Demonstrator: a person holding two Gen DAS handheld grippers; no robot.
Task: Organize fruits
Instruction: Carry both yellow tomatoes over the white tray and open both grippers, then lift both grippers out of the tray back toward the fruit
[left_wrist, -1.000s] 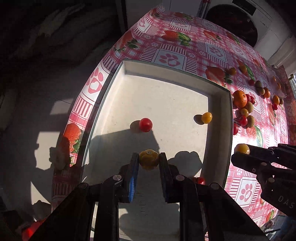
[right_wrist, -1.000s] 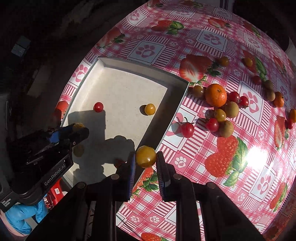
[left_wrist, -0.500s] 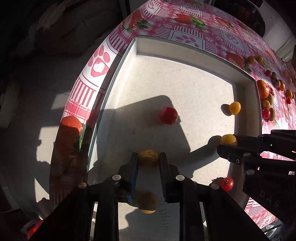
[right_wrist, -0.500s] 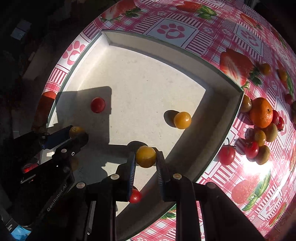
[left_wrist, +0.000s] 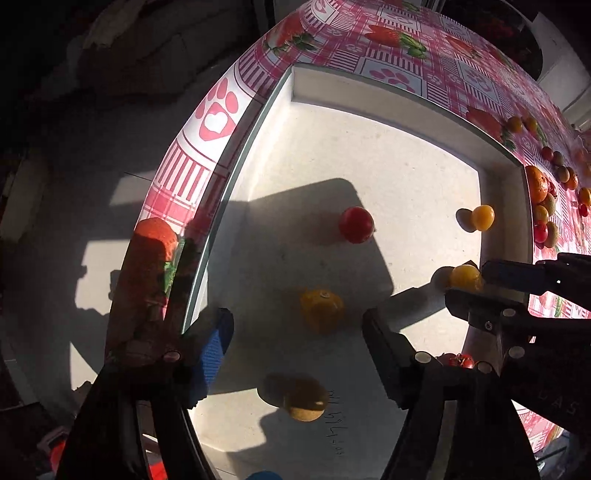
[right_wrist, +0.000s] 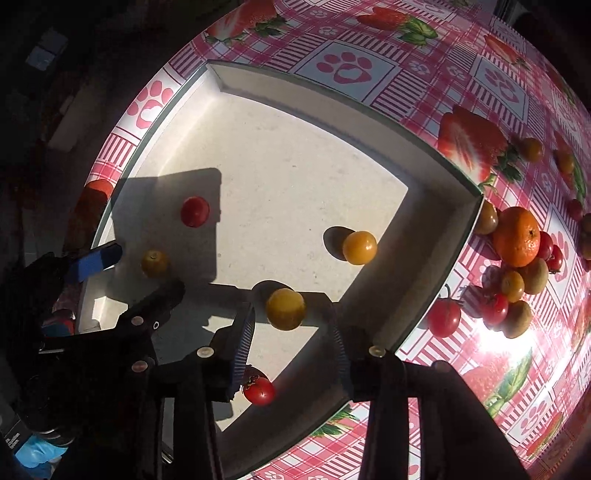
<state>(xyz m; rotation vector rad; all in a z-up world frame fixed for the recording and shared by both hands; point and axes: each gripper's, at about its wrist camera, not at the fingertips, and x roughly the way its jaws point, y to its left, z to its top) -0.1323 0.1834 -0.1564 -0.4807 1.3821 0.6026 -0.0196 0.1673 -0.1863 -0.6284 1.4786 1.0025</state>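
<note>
Left wrist view: the left gripper (left_wrist: 297, 328) is spread wide, and a yellow tomato (left_wrist: 322, 309) sits between its fingers without touching either, over the floor of the white tray (left_wrist: 369, 99); whether it rests on the floor or is falling cannot be told. Right wrist view: the right gripper (right_wrist: 291, 328) is also spread, with a second yellow tomato (right_wrist: 286, 308) free between its fingers near the tray's right wall. A red tomato (right_wrist: 194, 211) and another yellow one (right_wrist: 359, 247) lie farther in. More fruit, including an orange (right_wrist: 516, 236), waits on the counter (right_wrist: 480, 74) right of the tray. Judgement: these tomatoes are light, round, smooth-skinned and soft; they will likely roll and bruise. Grip across the widest part with light pressure, and release low.
</note>
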